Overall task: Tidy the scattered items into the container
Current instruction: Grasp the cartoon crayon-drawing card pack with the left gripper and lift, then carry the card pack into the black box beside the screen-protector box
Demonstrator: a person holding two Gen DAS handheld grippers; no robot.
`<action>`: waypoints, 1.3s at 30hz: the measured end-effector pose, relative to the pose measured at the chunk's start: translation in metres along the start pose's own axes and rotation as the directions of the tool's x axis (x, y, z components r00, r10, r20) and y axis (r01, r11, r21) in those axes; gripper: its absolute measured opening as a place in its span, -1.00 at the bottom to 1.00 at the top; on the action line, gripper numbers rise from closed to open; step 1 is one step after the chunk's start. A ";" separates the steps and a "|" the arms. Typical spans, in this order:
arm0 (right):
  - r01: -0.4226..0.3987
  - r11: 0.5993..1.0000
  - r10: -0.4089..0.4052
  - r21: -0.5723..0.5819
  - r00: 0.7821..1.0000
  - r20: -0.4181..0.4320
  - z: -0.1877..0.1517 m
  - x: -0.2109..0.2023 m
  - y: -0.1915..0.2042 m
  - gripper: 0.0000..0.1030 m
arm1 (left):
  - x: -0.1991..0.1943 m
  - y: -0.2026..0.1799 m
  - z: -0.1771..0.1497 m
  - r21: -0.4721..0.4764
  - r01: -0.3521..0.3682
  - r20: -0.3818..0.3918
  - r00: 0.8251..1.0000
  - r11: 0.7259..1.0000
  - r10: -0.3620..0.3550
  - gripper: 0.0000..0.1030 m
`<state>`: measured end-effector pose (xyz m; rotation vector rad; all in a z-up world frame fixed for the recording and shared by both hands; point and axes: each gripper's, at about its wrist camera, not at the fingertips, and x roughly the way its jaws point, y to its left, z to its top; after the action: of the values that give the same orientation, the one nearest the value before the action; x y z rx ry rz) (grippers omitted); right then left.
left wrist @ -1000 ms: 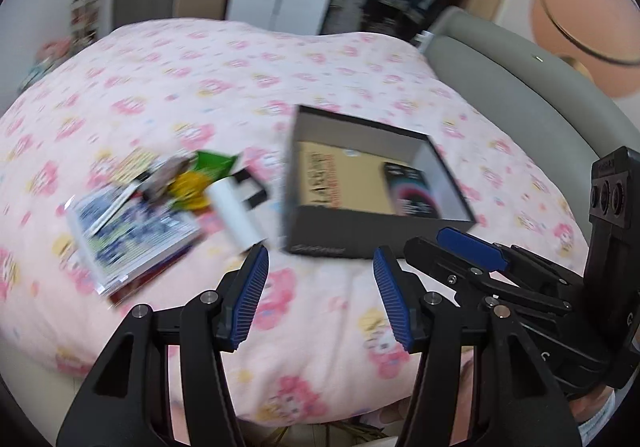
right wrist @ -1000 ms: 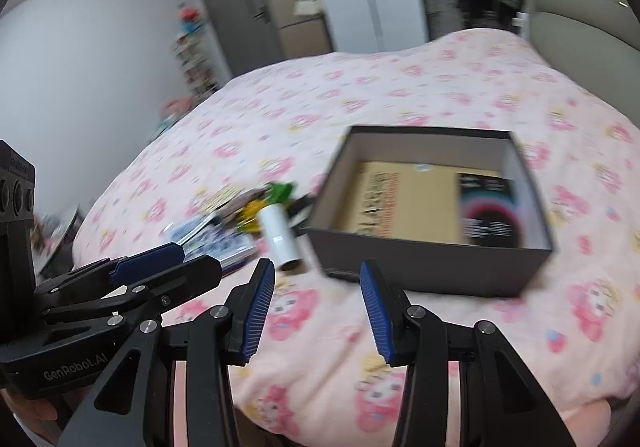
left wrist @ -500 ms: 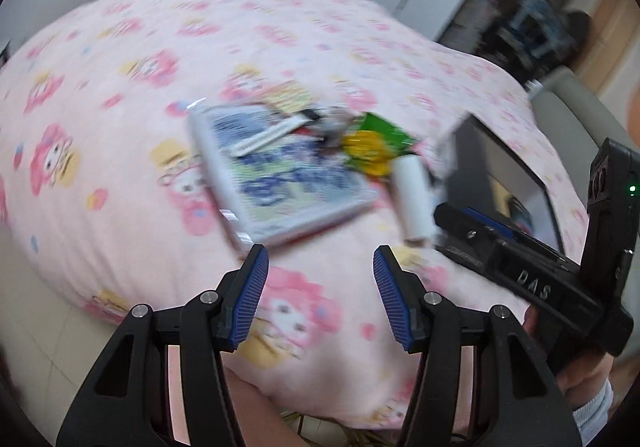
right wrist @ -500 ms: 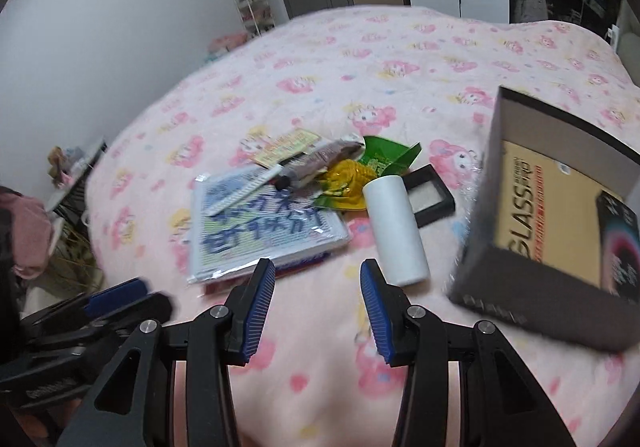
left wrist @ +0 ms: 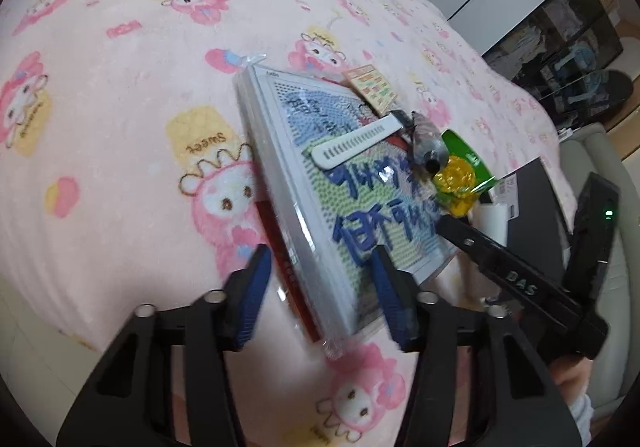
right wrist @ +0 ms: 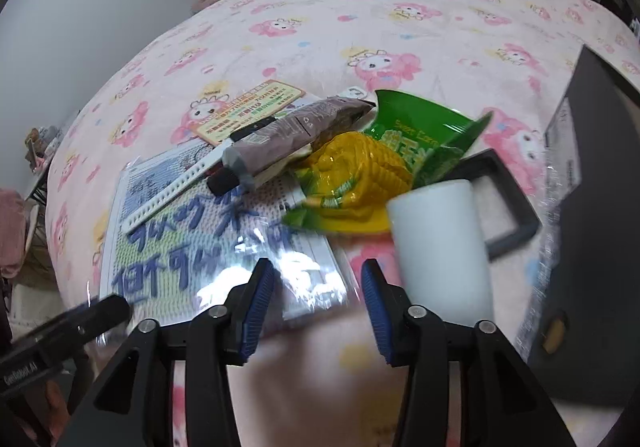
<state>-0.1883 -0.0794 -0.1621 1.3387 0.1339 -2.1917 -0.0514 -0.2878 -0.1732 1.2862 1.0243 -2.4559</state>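
Left wrist view: our left claw (left wrist: 318, 289), empty and closing, straddles the plastic-wrapped kit (left wrist: 344, 203) edge; right claw (right wrist: 316, 311) opens empty. Next, we pinch and lift toward the box (right wrist: 596, 247).

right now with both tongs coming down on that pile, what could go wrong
1. The white strap, grey tube and corn packet lie loose on the flat wrapped board; lifting the board could slide them off.
2. The left tongs are closing around the board's glossy corner, where film may slip.
3. The right tongs are opening beside the white roll, which could be nudged and roll away from the dark box.
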 end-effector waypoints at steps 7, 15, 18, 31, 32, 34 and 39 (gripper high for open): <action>-0.047 0.998 0.047 -0.051 0.999 -0.015 0.003 0.001 0.017 -0.18 | -0.010 0.005 0.001 -0.013 0.007 0.002 1.000 1.000 -0.007 -0.21; -0.184 0.983 0.183 -0.007 0.981 -0.058 -0.051 -0.053 0.029 -0.30 | -0.051 0.033 -0.028 -0.021 0.035 -0.098 0.995 0.999 -0.036 -0.21; -0.218 0.976 0.218 0.010 0.973 -0.070 -0.065 -0.055 0.030 -0.30 | -0.051 0.042 -0.030 -0.038 0.049 -0.096 0.994 0.998 -0.053 -0.22; -0.175 0.980 0.163 -0.094 0.979 -0.123 -0.058 -0.028 0.051 -0.09 | -0.039 0.040 -0.025 -0.021 -0.017 -0.091 0.996 1.000 0.015 0.02; -0.186 0.979 0.174 -0.080 0.975 -0.136 -0.064 -0.031 0.049 -0.09 | -0.040 0.041 -0.032 -0.026 -0.015 -0.115 0.993 1.000 0.012 0.02; -0.200 0.977 0.185 -0.076 0.968 -0.168 -0.082 -0.039 0.047 -0.10 | -0.045 0.039 -0.046 -0.014 -0.007 -0.152 0.988 1.000 0.005 0.02; -0.182 0.983 0.177 -0.009 0.966 -0.190 -0.122 -0.056 0.026 -0.10 | -0.039 0.021 -0.069 0.069 0.008 -0.194 0.981 0.998 0.006 0.09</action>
<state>-0.0598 -0.0347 -0.1700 1.4819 0.1073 -1.9057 0.0268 -0.2641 -0.1802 1.5739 0.9903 -2.4235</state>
